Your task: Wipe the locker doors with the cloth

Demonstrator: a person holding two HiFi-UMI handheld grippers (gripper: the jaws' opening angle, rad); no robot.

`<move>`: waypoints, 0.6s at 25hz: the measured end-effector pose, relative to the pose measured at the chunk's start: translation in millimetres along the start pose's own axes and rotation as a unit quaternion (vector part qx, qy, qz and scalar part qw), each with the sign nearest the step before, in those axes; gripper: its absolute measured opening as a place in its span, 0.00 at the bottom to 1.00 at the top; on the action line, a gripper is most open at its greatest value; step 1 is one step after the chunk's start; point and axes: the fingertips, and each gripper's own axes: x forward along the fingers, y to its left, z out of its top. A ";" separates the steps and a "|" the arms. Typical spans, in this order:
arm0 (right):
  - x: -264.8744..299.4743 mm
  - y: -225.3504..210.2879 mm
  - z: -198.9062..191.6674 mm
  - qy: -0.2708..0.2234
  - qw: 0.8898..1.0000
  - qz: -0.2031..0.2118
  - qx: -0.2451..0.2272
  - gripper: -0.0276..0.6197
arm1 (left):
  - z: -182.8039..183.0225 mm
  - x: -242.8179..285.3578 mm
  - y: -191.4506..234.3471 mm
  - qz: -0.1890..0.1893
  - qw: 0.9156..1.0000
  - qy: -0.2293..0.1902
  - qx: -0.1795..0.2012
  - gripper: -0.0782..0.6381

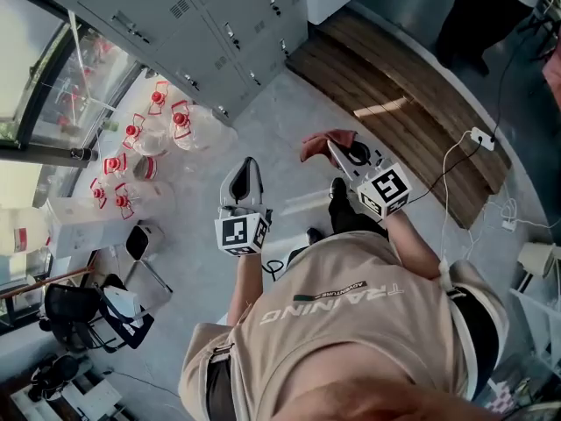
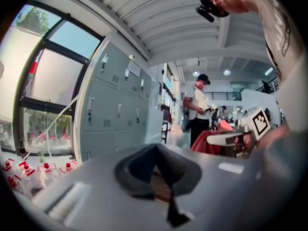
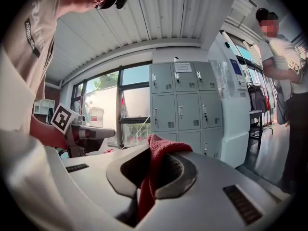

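Note:
A bank of grey lockers (image 1: pixel 202 24) stands ahead of me, its doors also in the left gripper view (image 2: pixel 115 105) and the right gripper view (image 3: pixel 185 105). My right gripper (image 1: pixel 342 152) is shut on a red cloth (image 1: pixel 320 143), which bunches out past the jaw tips. In the right gripper view the cloth (image 3: pixel 161 146) hangs down between the jaws of the right gripper (image 3: pixel 153 153). Left of it my left gripper (image 1: pixel 248 169) is held level, jaws shut on nothing (image 2: pixel 159 170). Both grippers are well short of the lockers.
Several clear water jugs with red caps (image 1: pixel 153 134) stand on the floor by the window, left of the lockers. A wooden bench (image 1: pixel 394 103) runs along the right, with a power strip and cables (image 1: pixel 480 139). A person (image 3: pixel 284 81) stands beside a white cabinet (image 3: pixel 236 105).

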 end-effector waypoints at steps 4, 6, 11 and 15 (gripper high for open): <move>24.3 -42.9 5.0 -0.013 1.000 0.015 0.009 0.09 | 18.9 43.6 3.8 0.019 1.000 0.002 0.016 0.12; 36.7 -64.6 10.1 -0.020 0.999 0.026 0.010 0.09 | 30.8 65.5 5.9 0.027 1.000 0.001 0.017 0.12; 63.0 -126.9 14.9 -0.031 0.999 0.043 0.012 0.09 | 55.4 123.0 9.5 0.048 0.998 -0.008 0.031 0.12; 83.9 -158.0 16.2 -0.028 0.998 0.057 0.011 0.09 | 56.8 161.3 7.1 0.055 0.998 -0.012 0.024 0.12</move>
